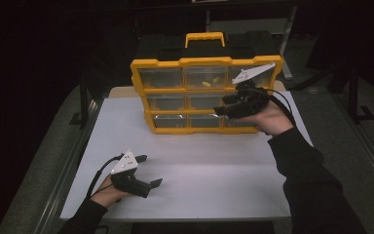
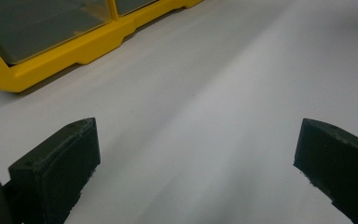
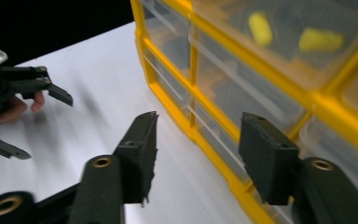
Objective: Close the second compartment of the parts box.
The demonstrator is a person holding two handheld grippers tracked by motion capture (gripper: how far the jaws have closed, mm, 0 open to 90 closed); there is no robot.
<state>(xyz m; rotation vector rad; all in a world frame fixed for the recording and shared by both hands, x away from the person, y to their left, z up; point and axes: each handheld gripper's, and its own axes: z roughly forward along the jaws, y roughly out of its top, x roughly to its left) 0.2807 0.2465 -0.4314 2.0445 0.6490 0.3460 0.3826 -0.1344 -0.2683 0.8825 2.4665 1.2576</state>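
A yellow organizer [image 1: 195, 95] stands upright at the white table's [image 1: 199, 165] far edge; the right gripper [image 1: 222, 111] hovers at its lower drawers; the left gripper [image 1: 148, 170] rests near, jaws spread.

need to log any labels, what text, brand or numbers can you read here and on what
None can be read: the yellow organizer case, its clear drawers, the white table and both tools, left and right, show no legible words, brand or numbers in any view.
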